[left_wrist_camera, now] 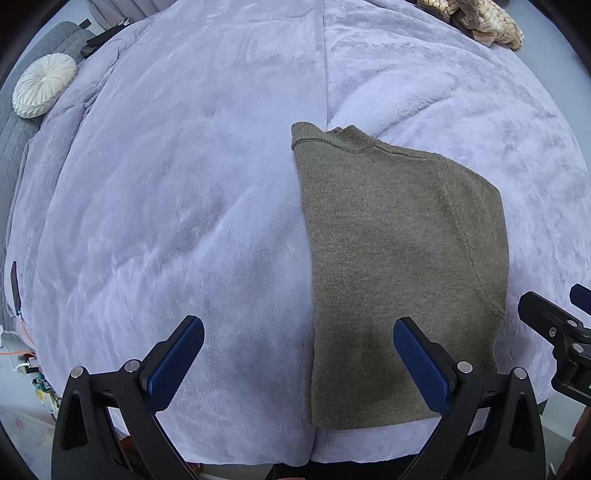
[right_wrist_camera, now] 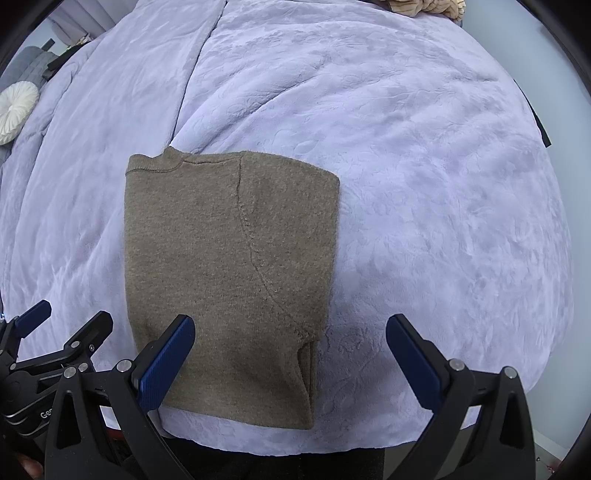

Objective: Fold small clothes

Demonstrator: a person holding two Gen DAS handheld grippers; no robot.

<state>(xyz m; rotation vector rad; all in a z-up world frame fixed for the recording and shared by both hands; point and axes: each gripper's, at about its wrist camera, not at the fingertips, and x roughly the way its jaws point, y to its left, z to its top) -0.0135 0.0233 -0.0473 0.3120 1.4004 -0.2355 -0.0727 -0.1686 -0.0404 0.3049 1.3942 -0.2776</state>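
An olive-brown knit sweater [left_wrist_camera: 399, 266] lies folded lengthwise into a tall rectangle on a lavender plush blanket [left_wrist_camera: 184, 206], collar at the far end. In the right wrist view the sweater [right_wrist_camera: 225, 273] shows a shoulder seam and layered edges at its near right corner. My left gripper [left_wrist_camera: 299, 350] is open and empty, hovering over the sweater's near left edge. My right gripper [right_wrist_camera: 290, 347] is open and empty over the sweater's near right corner. Each gripper shows at the edge of the other's view.
A round white pleated cushion [left_wrist_camera: 44, 85] lies on a grey quilt at the far left. A beige knitted item [left_wrist_camera: 484, 20] lies at the far right of the bed. The blanket's near edge [right_wrist_camera: 295, 441] runs just below the sweater's hem.
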